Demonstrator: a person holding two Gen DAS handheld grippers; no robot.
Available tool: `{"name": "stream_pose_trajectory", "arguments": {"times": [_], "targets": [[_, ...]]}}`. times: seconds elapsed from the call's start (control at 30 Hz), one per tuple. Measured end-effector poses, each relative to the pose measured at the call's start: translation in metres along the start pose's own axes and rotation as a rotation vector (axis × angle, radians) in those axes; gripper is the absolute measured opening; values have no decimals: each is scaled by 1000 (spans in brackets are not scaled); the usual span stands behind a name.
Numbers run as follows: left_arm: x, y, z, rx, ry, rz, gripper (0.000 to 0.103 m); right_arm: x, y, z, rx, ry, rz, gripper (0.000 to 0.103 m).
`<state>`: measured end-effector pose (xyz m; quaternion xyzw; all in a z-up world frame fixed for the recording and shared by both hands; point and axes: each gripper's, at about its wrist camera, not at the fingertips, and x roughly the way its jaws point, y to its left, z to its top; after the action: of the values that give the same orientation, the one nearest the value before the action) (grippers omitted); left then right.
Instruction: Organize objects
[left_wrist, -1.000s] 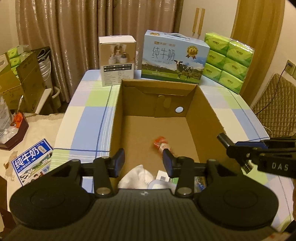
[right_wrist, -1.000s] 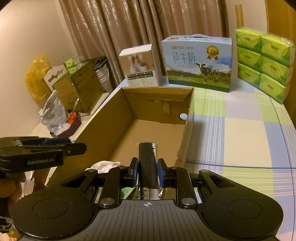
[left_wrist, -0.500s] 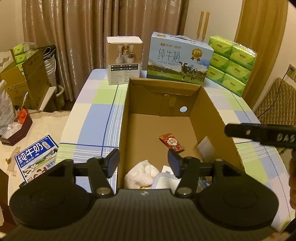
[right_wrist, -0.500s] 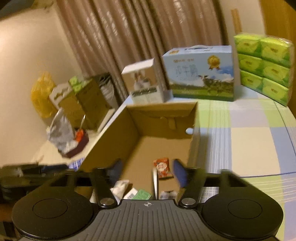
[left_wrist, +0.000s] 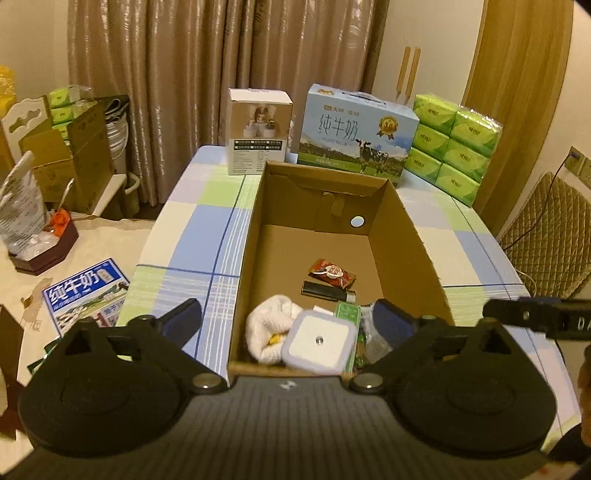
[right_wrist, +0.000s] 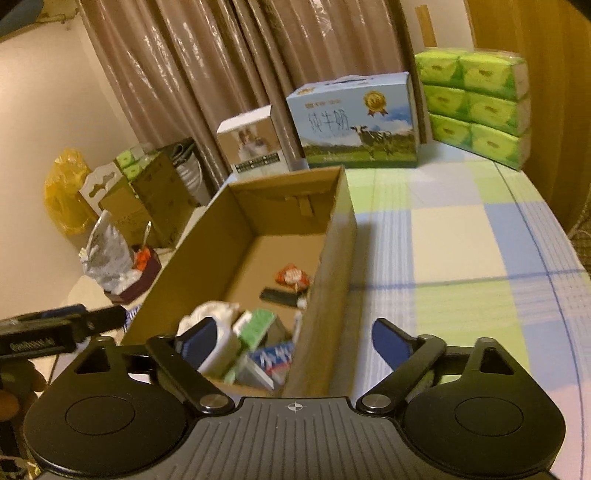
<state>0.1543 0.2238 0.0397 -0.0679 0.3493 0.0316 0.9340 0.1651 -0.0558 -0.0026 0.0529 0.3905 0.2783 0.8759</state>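
Cardboard box (left_wrist: 406, 236) ahead now holds the black lighter (left_wrist: 327, 290) I dropped; right gripper (right_wrist: 293, 338) and left gripper (left_wrist: 288, 319) just sprang wide, both empty.

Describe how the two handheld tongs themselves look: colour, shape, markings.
Both are matte black. The left tongs and right tongs each have a ribbed body, two round discs, silver pivot screws and angled fingers with dark blue pads. White lettering marks their sides, and a small crosshair marks the body.
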Motion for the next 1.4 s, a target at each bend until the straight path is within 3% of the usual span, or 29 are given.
{"name": "stream_pose_trajectory", "arguments": {"times": [0.1,0.57,1.4], "targets": [[-22,-3,-11,-11,2,5,102,-18,5,-14,-10,10,-16,101],[-96,-26,-58,-6,10,65,102,-85,22,-71,-74,42,-66,101],[-123,-50,-82,34,71,85,102,-119,35,-87,-92,33,-109,101]]}}
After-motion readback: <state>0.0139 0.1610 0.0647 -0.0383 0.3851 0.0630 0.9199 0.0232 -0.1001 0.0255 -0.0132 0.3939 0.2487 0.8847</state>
